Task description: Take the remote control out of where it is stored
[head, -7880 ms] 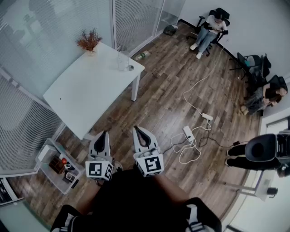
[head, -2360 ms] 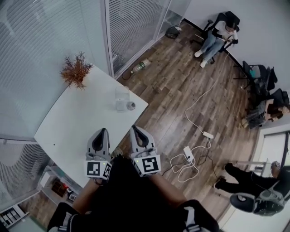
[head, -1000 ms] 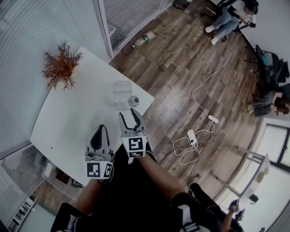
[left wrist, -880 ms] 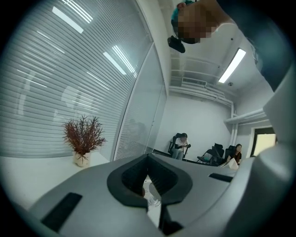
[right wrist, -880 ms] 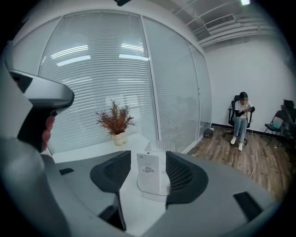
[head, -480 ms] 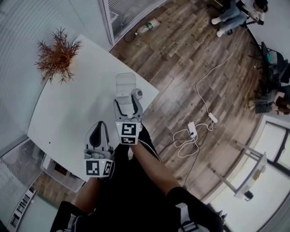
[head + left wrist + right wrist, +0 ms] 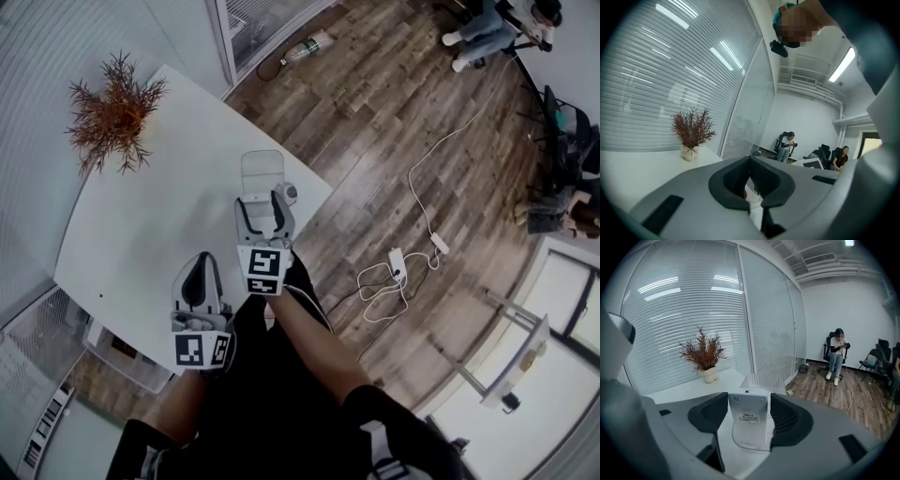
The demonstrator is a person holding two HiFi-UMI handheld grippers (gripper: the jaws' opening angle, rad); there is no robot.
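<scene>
The remote control (image 7: 747, 401) carries a white label (image 7: 748, 418) (print illegible).

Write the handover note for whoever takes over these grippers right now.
Right claw: jaws opening, with the white rectangular remote control between the pads, apparently not clamped.
Left claw: shut, empty, held back.
Things: the remote stands upright in the clear plastic holder on the white table.
Done: right claw is lined up around the remote.
Left: close on the remote and lift it out of the holder.
</scene>
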